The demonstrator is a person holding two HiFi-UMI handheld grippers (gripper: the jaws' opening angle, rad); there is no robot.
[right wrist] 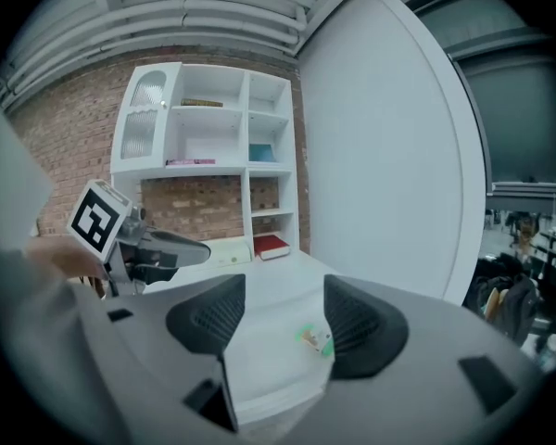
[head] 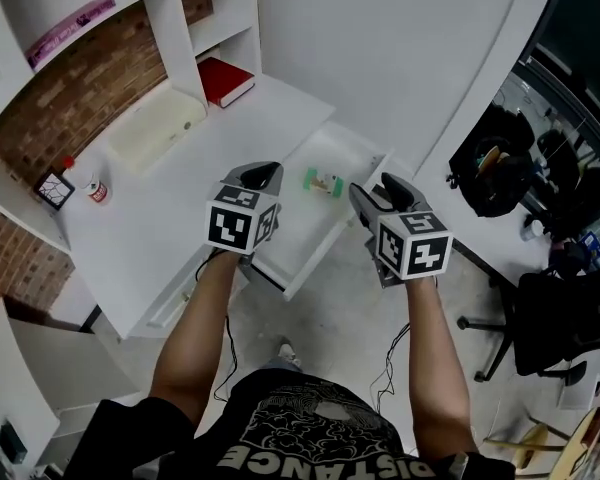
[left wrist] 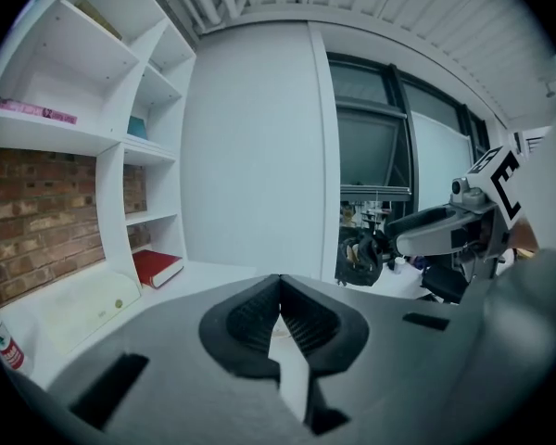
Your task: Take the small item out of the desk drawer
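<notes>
The desk drawer (head: 298,224) stands pulled out from the white desk (head: 150,238). A small green and white item (head: 323,181) lies on the drawer's floor near its back. My left gripper (head: 264,174) hovers over the drawer's left side, its jaws closed together with nothing between them (left wrist: 278,290). My right gripper (head: 377,189) hangs over the drawer's right edge, open and empty. In the right gripper view the small item (right wrist: 315,339) shows well below and beyond the gap between the jaws (right wrist: 283,318), close to the right pad, with the drawer (right wrist: 264,355) under it.
A red book (head: 225,80) lies in a low shelf bay. A cream case (head: 158,128), a small red-capped bottle (head: 97,190) and a small black-and-white frame (head: 53,189) sit at the desk's back. A black office chair (head: 550,318) and black bag (head: 495,173) are at the right.
</notes>
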